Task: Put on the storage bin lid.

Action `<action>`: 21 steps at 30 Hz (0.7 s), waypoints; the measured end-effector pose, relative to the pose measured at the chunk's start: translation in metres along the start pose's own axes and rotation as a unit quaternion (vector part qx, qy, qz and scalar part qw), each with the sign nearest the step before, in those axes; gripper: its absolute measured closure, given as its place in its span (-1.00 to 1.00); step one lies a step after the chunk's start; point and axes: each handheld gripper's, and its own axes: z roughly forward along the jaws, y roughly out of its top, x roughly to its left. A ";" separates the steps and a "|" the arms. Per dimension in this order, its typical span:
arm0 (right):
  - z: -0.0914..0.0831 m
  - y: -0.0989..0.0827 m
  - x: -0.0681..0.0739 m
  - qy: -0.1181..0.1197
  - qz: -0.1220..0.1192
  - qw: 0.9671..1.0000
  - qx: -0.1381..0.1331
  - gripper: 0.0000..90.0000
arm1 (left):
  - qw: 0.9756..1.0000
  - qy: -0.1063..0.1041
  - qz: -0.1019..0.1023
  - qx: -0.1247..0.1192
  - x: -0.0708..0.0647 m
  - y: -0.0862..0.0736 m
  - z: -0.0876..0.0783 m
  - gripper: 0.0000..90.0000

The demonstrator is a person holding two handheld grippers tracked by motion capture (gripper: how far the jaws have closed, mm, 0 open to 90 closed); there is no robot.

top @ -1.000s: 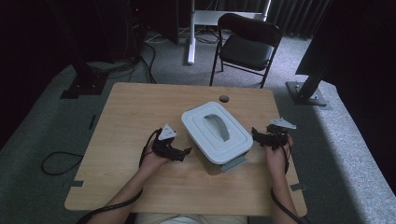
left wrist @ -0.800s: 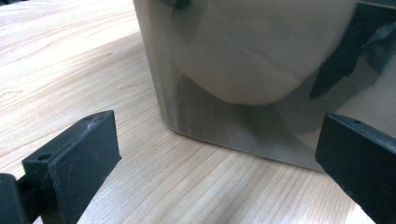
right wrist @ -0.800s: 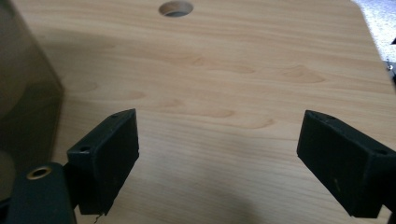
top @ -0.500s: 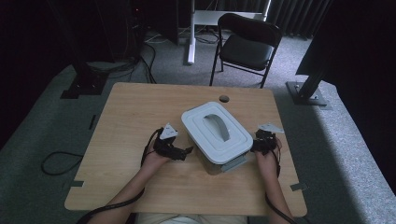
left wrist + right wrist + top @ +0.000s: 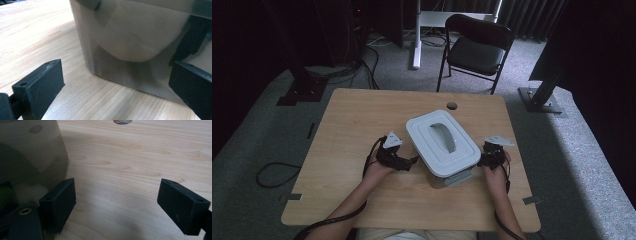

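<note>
A translucent plastic storage box (image 5: 442, 144) with a white lid and a grey handle stands in the middle of the wooden table (image 5: 352, 115). My left gripper (image 5: 411, 161) sits open at the box's left side, its jaws spread before the box wall (image 5: 130, 50) with something pale inside. My right gripper (image 5: 486, 156) is open at the box's right side, low near the tabletop; in the right gripper view the box wall (image 5: 30, 157) is at the left, next to the left jaw.
A round cable hole (image 5: 452, 106) lies in the table behind the box. A black chair (image 5: 474, 47) stands beyond the table's far edge. A cable (image 5: 274, 172) trails on the floor at left. Bare wood (image 5: 140, 157) stretches ahead of the right gripper.
My right gripper has moved in toward the box's right side and come down lower. The left gripper has stayed by the box's left side.
</note>
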 end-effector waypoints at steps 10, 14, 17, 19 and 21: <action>-0.003 -0.008 0.016 0.044 0.009 0.999 0.001 -0.67 | 1.000 0.011 -0.010 -0.001 0.010 0.000 -0.008 -0.99; -0.004 -0.010 0.021 0.057 0.008 0.998 0.003 -0.68 | 1.000 0.016 -0.010 0.001 0.015 -0.001 -0.011 -0.99; -0.004 -0.012 0.028 0.076 0.007 0.997 0.005 -0.68 | 1.000 0.019 -0.012 0.002 0.017 -0.002 -0.012 -0.99; -0.005 -0.013 0.031 0.073 0.004 0.997 0.005 -0.67 | 1.000 0.019 -0.014 0.003 0.018 -0.002 -0.013 -0.99; -0.006 -0.012 0.033 0.074 0.001 0.997 0.007 -0.67 | 1.000 0.020 -0.013 0.003 0.019 -0.002 -0.014 -0.99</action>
